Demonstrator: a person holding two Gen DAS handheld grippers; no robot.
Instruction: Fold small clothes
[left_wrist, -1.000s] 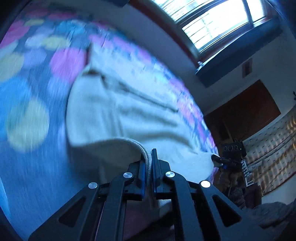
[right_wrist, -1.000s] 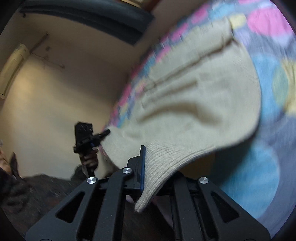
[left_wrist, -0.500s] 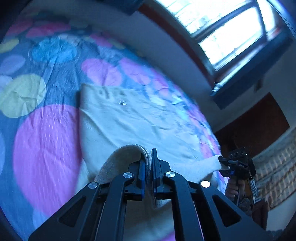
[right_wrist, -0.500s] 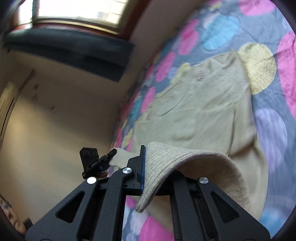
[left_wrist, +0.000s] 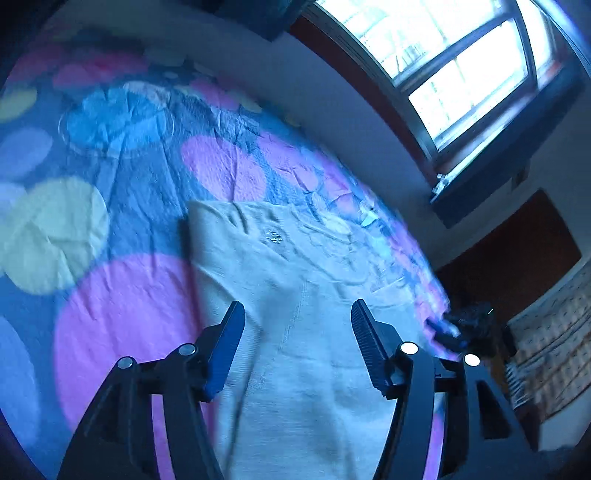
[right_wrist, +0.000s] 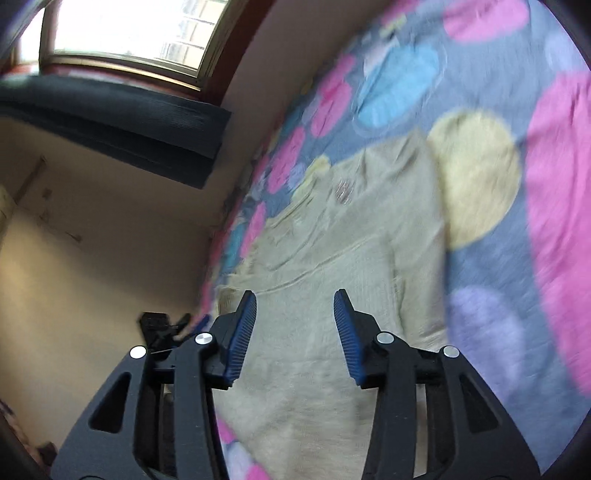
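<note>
A small beige knit sweater (left_wrist: 295, 295) lies spread flat on a bedspread with big coloured dots (left_wrist: 122, 295). It also shows in the right wrist view (right_wrist: 332, 266). My left gripper (left_wrist: 297, 317) is open and empty, just above the sweater's near part. My right gripper (right_wrist: 293, 306) is open and empty over the sweater's other near part. The right gripper also shows at the bed's edge in the left wrist view (left_wrist: 458, 328). The left gripper shows small in the right wrist view (right_wrist: 162, 325).
The bed runs along a wall under a bright window (left_wrist: 443, 62). A dark ledge (right_wrist: 110, 125) sits below the window. A brown door or cabinet (left_wrist: 517, 251) stands past the bed's edge.
Both grippers were shut on the sweater's ribbed hem and carried it forward over the bed. Now both have opened and the hem lies flat on the sweater.
</note>
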